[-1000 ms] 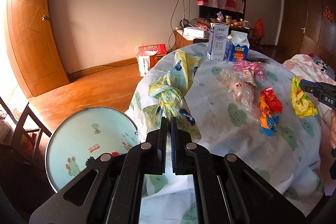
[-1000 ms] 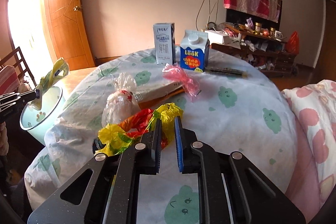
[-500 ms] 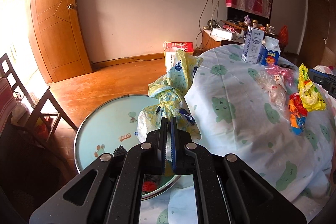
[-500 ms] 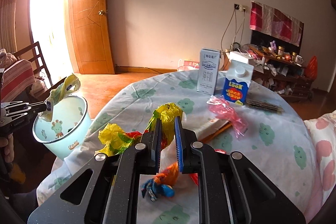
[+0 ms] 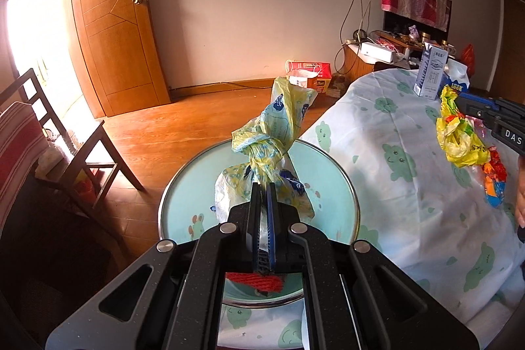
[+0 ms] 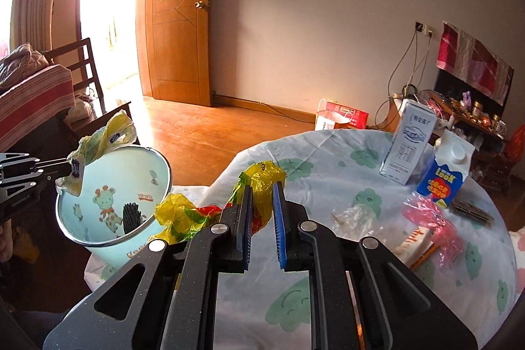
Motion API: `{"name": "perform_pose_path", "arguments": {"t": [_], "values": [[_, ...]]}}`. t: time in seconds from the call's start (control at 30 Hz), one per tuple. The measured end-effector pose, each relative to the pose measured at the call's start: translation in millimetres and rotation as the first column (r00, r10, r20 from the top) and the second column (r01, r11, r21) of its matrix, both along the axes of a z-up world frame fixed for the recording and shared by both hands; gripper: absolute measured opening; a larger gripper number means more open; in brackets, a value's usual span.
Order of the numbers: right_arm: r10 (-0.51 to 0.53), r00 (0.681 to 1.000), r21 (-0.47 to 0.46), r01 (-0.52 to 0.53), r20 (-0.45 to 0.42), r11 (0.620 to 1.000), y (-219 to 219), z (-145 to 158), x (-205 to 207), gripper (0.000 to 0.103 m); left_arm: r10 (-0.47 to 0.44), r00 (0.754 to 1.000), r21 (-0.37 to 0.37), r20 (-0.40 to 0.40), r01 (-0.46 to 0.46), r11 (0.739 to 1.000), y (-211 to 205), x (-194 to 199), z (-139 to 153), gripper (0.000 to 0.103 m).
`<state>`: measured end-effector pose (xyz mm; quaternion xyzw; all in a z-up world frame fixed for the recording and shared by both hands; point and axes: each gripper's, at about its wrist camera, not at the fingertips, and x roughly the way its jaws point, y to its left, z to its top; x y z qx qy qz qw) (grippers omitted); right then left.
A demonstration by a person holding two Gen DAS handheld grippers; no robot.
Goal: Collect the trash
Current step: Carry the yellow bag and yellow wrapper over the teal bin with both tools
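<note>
My left gripper (image 5: 262, 186) is shut on a knotted pale yellow and blue plastic bag (image 5: 269, 140), hanging it over the open mouth of the light blue bin (image 5: 328, 173). The right wrist view has that same bag (image 6: 105, 136) at the bin's rim (image 6: 164, 159), with the left gripper (image 6: 70, 168) at far left. My right gripper (image 6: 262, 189) is shut on a crumpled yellow wrapper with red and green print (image 6: 259, 182), held above the table's edge beside the bin. In the left wrist view this wrapper (image 5: 459, 136) hangs from the right gripper (image 5: 459, 102).
The round table (image 6: 328, 284) wears a white cloth with green cloud faces. On it stand a white carton (image 6: 410, 146) and a blue carton (image 6: 446, 169), with a pink wrapper (image 6: 430, 218) and a clear bag (image 6: 354, 215). A wooden chair (image 5: 65, 153) stands left of the bin.
Both grippers swung left away from the table's middle. The left one carried its bag from above the cloth to above the bin. The right one brought its wrapper toward the table edge near the bin.
</note>
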<state>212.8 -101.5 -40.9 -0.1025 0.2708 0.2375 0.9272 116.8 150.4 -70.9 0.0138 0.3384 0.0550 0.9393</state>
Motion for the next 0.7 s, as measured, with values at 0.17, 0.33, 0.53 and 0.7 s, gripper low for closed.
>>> {"name": "perform_pose_path", "arguments": {"t": [0.17,0.33,0.53,0.7], "values": [[0.042,0.999,-0.025,-0.042,-0.004,0.999,27.3,-5.0,8.8,0.013,0.036,0.999,0.001,-0.005,-0.036,0.999,15.7,-2.3,-1.3,0.003],[0.068,0.998,-0.036,-0.068,-0.007,0.997,47.3,-11.6,14.4,0.013,0.064,0.998,-0.001,-0.015,-0.064,0.998,27.5,-4.0,-3.8,0.003],[0.106,0.994,-0.051,-0.106,-0.009,0.993,72.1,-18.1,18.8,0.013,0.088,0.996,0.000,-0.028,-0.088,0.996,38.0,-5.3,-6.9,0.003],[0.136,0.991,-0.065,-0.135,-0.003,0.989,87.3,-20.8,19.8,0.013,0.101,0.994,0.003,-0.038,-0.101,0.995,43.6,-5.0,-7.5,0.003]]}}
